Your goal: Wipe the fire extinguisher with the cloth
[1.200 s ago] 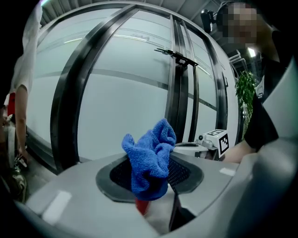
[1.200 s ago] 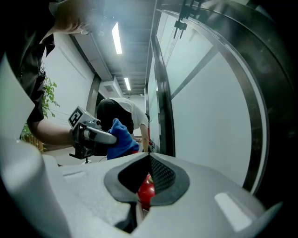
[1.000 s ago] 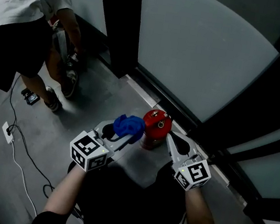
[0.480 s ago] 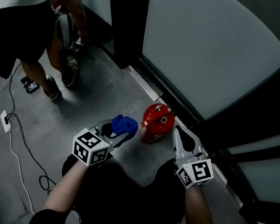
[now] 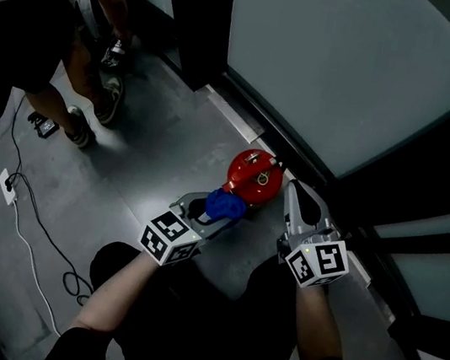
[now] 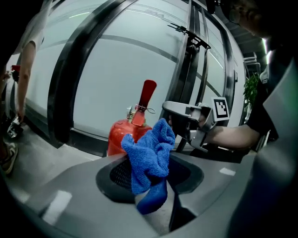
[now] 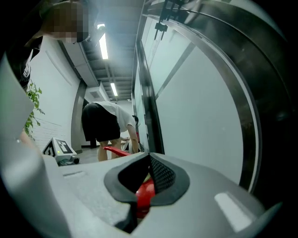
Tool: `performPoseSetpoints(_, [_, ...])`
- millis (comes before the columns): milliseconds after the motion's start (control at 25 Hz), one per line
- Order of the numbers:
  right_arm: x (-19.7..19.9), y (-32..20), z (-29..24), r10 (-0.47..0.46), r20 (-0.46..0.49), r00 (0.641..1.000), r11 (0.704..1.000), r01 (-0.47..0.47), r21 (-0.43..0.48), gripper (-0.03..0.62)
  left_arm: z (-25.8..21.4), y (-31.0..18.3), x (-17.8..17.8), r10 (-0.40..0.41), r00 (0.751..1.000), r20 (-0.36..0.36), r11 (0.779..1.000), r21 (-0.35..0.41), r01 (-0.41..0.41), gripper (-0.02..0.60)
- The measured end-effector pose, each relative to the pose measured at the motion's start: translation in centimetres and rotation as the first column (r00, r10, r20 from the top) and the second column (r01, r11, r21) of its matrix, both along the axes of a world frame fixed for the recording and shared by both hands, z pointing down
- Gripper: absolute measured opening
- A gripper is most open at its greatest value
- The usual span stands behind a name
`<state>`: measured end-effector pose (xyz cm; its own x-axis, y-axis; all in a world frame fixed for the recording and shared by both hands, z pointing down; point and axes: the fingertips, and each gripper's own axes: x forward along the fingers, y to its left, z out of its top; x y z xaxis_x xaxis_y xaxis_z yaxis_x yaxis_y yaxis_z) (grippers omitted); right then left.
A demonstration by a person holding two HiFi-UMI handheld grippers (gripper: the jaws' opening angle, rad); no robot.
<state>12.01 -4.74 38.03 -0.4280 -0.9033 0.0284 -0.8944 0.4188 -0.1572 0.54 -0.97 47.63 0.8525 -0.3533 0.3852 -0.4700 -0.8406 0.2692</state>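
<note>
A red fire extinguisher (image 5: 253, 176) stands on the grey floor by the glass wall. My left gripper (image 5: 218, 212) is shut on a bunched blue cloth (image 5: 225, 205), which presses against the extinguisher's near left side. In the left gripper view the cloth (image 6: 150, 155) bulges out of the gripper (image 6: 154, 179), with the extinguisher (image 6: 122, 135) and its red lever just behind. My right gripper (image 5: 293, 197) lies close to the extinguisher's right side, jaws together and empty. In the right gripper view, red of the extinguisher (image 7: 145, 191) shows below the gripper (image 7: 149, 160).
A person (image 5: 32, 6) in a white shirt and black shorts bends over at the upper left. A cable (image 5: 28, 236) and a socket block (image 5: 8, 186) lie on the floor at left. The curved glass wall (image 5: 346, 67) and its black frame (image 5: 198, 8) stand behind the extinguisher.
My left gripper has carried the cloth rightwards, from beside the extinguisher to against its side. The right gripper has stayed at the extinguisher's right.
</note>
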Motion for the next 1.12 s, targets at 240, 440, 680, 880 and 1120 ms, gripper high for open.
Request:
performPoseSetpoints(240, [2.3, -0.4, 1.4, 0.083, 0.016, 0.996, 0.996, -0.083, -0.02, 0.003, -2.0, 0.8, 2.1, -0.009, 0.997, -0.073, 0.996, 0.085, 0.015, 0.175])
performPoseSetpoints(440, [2.9, -0.1, 2.8, 0.107, 0.017, 0.994, 0.993, -0.106, -0.051, 0.003, -2.1, -1.0, 2.3, -0.18, 0.981, -0.075, 0.979, 0.088, 0.186, 0.175])
performPoseSetpoints(680, [1.4, 0.0, 3.4, 0.051, 0.006, 0.999, 0.996, -0.05, -0.07, 0.003, -0.7, -0.7, 2.6, -0.247, 0.957, -0.154, 0.969, -0.056, 0.242, 0.177])
performPoseSetpoints(880, [1.1, -0.5, 3.7, 0.045, 0.037, 0.998, 0.996, -0.042, -0.083, 0.003, 2.2, -0.2, 2.8, -0.208, 0.976, -0.058, 0.977, -0.054, 0.205, 0.176])
performPoseSetpoints(1120, [1.2, -0.7, 4.1, 0.048, 0.063, 0.997, 0.995, -0.042, -0.089, 0.003, 5.5, -0.1, 3.3, -0.147, 0.988, 0.044, 0.988, -0.04, 0.148, 0.176])
